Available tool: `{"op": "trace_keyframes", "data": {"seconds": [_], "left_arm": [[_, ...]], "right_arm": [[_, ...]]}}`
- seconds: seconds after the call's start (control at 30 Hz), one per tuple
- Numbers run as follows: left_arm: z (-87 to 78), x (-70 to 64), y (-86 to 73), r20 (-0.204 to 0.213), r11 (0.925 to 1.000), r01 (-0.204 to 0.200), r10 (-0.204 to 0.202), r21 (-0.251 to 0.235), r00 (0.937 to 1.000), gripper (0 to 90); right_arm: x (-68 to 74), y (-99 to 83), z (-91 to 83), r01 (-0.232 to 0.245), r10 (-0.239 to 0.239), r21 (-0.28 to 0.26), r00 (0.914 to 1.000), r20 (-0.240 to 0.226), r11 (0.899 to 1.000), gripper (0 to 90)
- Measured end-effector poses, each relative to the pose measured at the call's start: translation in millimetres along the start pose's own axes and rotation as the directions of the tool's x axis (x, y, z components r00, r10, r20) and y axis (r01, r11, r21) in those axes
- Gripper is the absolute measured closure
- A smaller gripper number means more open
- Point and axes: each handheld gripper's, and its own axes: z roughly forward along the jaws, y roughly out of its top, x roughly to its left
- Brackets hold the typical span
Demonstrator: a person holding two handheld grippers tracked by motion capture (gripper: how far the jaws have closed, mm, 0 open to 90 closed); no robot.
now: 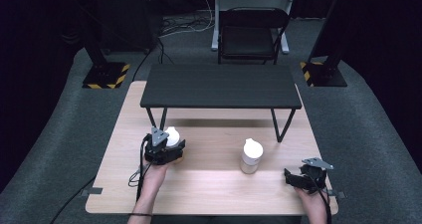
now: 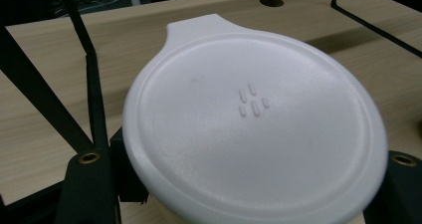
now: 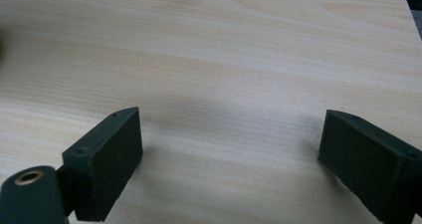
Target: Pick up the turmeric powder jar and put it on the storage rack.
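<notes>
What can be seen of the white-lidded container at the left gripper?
The container stands upright on the wooden table, just in front of the black shelf's left legs. Its lid is round, matte white plastic with a small tab on the far edge and five raised dashes near the middle. The left gripper sits around its body, jaws either side; the body is mostly hidden.

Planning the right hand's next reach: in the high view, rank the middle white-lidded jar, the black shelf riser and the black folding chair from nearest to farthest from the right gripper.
From the right gripper:
1. White-lidded jar, to its left on the table.
2. Black shelf riser, across the table's far half.
3. Black folding chair, on the floor beyond the table.
</notes>
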Motion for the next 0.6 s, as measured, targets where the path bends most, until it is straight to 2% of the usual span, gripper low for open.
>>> {"op": "trace_keyframes", "data": {"seconds": [0.2,0.4,0.6], "left_arm": [[-9.1,1.0,9.8,0.014,0.9998,-0.012,0.013,-0.014,0.9998,29.9],[-16.9,1.1,17.4,0.006,0.9992,-0.021,0.021,-0.035,0.9998,30.0],[-27.9,4.6,32.0,0.011,0.9984,-0.034,0.035,-0.046,0.9993,30.0]], "right_arm": [[0.0,0.0,0.0,0.000,0.000,0.000,1.0000,0.000,1.000,8.4],[0.0,0.0,0.0,0.000,0.000,0.000,1.0000,0.000,1.000,8.4],[0.0,0.0,0.0,0.000,0.000,0.000,1.0000,0.000,1.000,8.4]]}}
